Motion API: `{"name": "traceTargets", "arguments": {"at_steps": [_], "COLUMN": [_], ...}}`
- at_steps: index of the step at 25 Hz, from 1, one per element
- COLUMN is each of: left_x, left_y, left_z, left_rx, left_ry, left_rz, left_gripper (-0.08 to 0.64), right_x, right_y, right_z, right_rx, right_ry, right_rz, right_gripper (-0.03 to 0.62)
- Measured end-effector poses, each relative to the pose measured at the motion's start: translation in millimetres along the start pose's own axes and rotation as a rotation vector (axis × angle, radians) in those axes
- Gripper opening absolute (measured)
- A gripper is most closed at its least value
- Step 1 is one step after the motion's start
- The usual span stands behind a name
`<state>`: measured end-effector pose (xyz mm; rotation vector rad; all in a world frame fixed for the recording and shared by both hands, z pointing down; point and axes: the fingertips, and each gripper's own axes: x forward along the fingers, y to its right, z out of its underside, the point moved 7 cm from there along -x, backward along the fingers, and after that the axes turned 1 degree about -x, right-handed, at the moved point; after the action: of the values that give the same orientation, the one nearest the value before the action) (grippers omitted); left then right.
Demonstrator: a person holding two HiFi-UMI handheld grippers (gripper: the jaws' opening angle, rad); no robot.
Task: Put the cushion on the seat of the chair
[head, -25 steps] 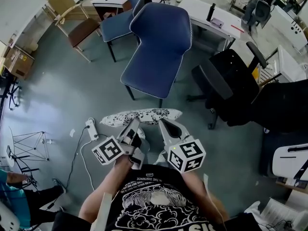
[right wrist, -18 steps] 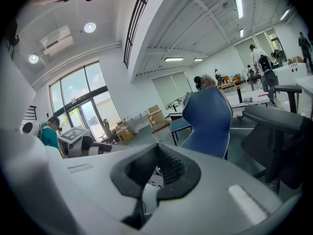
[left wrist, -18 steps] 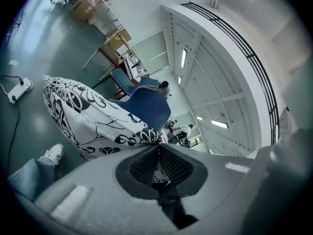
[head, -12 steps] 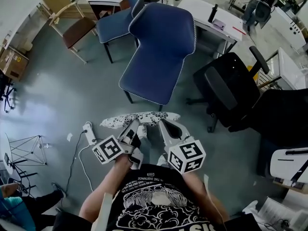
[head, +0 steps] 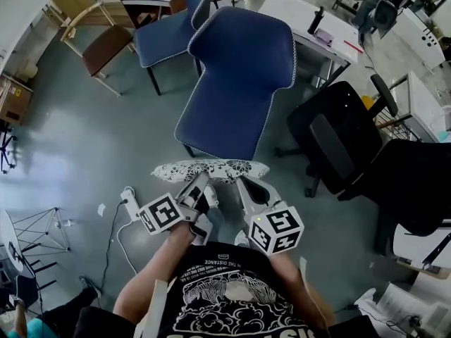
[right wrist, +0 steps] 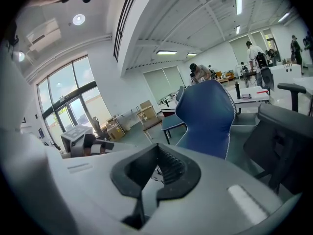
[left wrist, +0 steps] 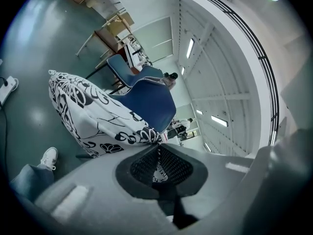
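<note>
A white cushion with a black flower print [head: 210, 169] hangs level just in front of the blue chair's seat [head: 224, 122], its far edge at the seat's front rim. My left gripper [head: 204, 186] is shut on the cushion's near edge, and my right gripper [head: 244, 186] grips the same edge beside it. In the left gripper view the cushion [left wrist: 90, 112] spreads out from the shut left gripper [left wrist: 157, 148], with the blue chair [left wrist: 152, 103] behind it. In the right gripper view a bit of patterned cloth shows inside the shut right gripper [right wrist: 157, 152], and the blue chair [right wrist: 208, 115] stands ahead.
A second blue chair [head: 165, 28] and a wooden chair [head: 100, 46] stand behind on the left. A black office chair [head: 337, 141] is close on the right, a white table [head: 313, 21] beyond it. A power strip [head: 129, 197] with cables lies on the floor to the left.
Both grippers have carried the cushion forward toward the blue chair. Its far edge, earlier short of the seat, now meets the seat's front rim.
</note>
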<state>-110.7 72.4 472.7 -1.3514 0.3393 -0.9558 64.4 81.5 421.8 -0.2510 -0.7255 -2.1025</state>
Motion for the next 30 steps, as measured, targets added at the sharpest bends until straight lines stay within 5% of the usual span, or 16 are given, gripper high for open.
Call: {"name": "traceTargets", "arguments": {"at_steps": [15, 30], "left_x": [62.3, 135.8], "left_y": [-14.3, -11.8], "left_z": [-81.0, -108.9], "left_rx": [-0.025, -0.003], "left_ry": [-0.125, -0.224], "left_rz": [0.052, 0.106], "left_gripper": [0.018, 0.020], "right_x": [61.3, 91.8], "right_y": [-1.2, 16.8], "right_z": [-34.1, -59.1], "right_rx": [0.007, -0.022], "right_ry": [-0.038, -0.014], "right_rz": [0.133, 0.215], "right_gripper": [-0.005, -0.005]}}
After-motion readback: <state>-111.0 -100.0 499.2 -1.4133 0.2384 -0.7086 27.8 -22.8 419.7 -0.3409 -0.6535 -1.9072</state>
